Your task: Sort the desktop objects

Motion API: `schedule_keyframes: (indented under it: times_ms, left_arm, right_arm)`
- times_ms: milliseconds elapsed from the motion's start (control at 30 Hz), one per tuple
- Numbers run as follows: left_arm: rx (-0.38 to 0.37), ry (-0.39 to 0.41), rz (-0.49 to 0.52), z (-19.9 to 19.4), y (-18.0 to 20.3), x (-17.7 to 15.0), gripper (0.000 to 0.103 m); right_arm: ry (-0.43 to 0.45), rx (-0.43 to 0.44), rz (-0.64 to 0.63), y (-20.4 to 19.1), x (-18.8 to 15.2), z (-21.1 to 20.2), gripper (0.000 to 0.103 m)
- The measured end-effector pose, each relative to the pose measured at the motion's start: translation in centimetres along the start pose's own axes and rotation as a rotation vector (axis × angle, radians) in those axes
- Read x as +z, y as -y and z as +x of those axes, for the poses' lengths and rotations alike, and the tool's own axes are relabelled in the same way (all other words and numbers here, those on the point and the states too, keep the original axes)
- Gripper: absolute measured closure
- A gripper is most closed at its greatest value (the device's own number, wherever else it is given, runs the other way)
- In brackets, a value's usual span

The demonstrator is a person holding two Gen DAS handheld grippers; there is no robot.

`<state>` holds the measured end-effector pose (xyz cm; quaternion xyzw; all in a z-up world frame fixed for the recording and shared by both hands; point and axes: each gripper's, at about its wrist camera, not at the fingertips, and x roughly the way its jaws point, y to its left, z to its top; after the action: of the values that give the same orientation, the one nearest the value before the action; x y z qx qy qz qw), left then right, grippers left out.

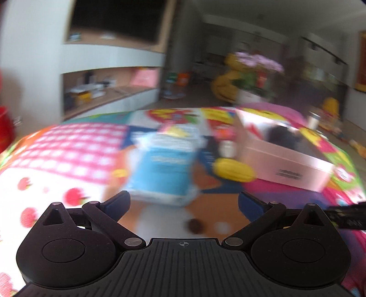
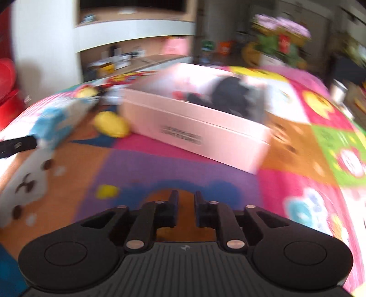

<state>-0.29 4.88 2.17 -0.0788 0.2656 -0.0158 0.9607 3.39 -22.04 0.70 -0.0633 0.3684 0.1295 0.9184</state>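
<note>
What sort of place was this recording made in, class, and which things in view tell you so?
Most likely a family living room. A colourful cartoon-print children's mat covers the surface, a dark screen hangs in a wall unit above open shelves, and a potted plant with purple flowers stands behind. Everything is blurred.

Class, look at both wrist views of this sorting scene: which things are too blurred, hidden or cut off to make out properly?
- Left wrist view: print on the blue packet is smeared by motion blur.
- Right wrist view: the label on the pink box is unreadable, blurred.
- Both views: dark contents of the box, partly hidden by its wall, cannot be identified.
- Both views: the yellow object beside the box is too blurred to name.
- Right wrist view: the blue packet is cut off at the left edge.
</note>
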Motion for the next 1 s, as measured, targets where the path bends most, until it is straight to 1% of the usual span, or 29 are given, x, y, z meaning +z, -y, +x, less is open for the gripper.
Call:
schedule_keyframes:
  times_ms: [33, 100, 133, 167, 200, 267, 333, 367, 400, 467, 533, 600, 700, 767, 833, 900, 933, 1000]
  left_arm:
    - [-0.035, -0.006, 0.04, 0.3, 1.2, 0.3, 0.0]
    - [-0.063, -0.019, 0.105, 1.4, 3.4, 1.0, 0.0]
    - [-0.064, -0.021, 0.128, 2.0, 4.3, 1.2, 0.0]
    - [-0.063, -0.02, 0.149, 2.7, 5.1, 1.5, 0.0]
    - [-0.06, -0.019, 0.176, 3.8, 5.8, 1.9, 0.0]
    - [-0.042, -0.041, 0.221, 6.0, 6.8, 2.5, 0.0]
    - [-0.025, -0.088, 0.23, 8.3, 7.1, 2.9, 0.001]
    - [-0.018, -0.104, 0.229, 9.3, 7.2, 3.0, 0.004]
    - [-0.012, -0.118, 0.231, 10.1, 7.2, 3.1, 0.007]
    - [0.013, -0.14, 0.242, 11.4, 7.2, 3.1, 0.028]
    - [0.037, -0.138, 0.252, 11.9, 7.3, 3.0, 0.03]
    - [0.032, -0.138, 0.25, 11.7, 7.5, 2.9, 0.03]
    - [0.001, -0.151, 0.273, 10.4, 8.1, 2.3, 0.031]
    - [-0.041, -0.171, 0.267, 9.2, 8.8, 1.8, 0.031]
    - [-0.104, -0.191, 0.266, 7.9, 9.7, 1.1, 0.03]
    - [-0.184, -0.212, 0.279, 6.9, 10.8, 0.2, 0.018]
    - [-0.217, -0.223, 0.282, 6.5, 11.1, -0.1, 0.007]
    - [-0.269, -0.244, 0.283, 5.7, 11.5, -0.9, 0.007]
  right_arm:
    - [0.007, -0.001, 0.043, 1.1, -0.3, -0.2, 0.064]
    - [0.029, -0.008, 0.115, 3.0, -1.0, -0.6, 0.055]
    - [0.042, -0.013, 0.137, 3.6, -1.5, -1.0, 0.048]
    - [0.056, -0.02, 0.153, 3.9, -2.0, -1.1, 0.044]
    - [0.071, -0.024, 0.168, 4.2, -2.4, -1.3, 0.039]
    - [0.097, -0.024, 0.189, 4.4, -2.8, -1.7, 0.036]
    - [0.143, -0.038, 0.197, 4.4, -3.0, -2.3, 0.019]
    - [0.157, -0.038, 0.201, 4.6, -3.0, -2.5, 0.016]
    - [0.168, -0.029, 0.208, 4.8, -3.1, -2.6, 0.014]
    - [0.169, -0.004, 0.231, 5.2, -3.0, -2.6, 0.014]
    - [0.15, 0.01, 0.269, 5.9, -2.9, -2.3, 0.014]
    - [0.132, 0.026, 0.306, 6.4, -2.8, -1.9, 0.013]
    - [0.128, 0.045, 0.341, 7.0, -2.9, -1.7, 0.011]
    - [0.136, 0.046, 0.345, 6.9, -3.0, -1.7, 0.009]
    - [0.14, 0.045, 0.347, 6.9, -3.1, -1.7, 0.007]
    - [0.141, 0.046, 0.355, 7.0, -3.1, -1.7, 0.006]
    - [0.14, 0.046, 0.362, 7.1, -3.0, -1.6, 0.005]
    - [0.136, 0.047, 0.377, 7.3, -3.1, -1.6, 0.005]
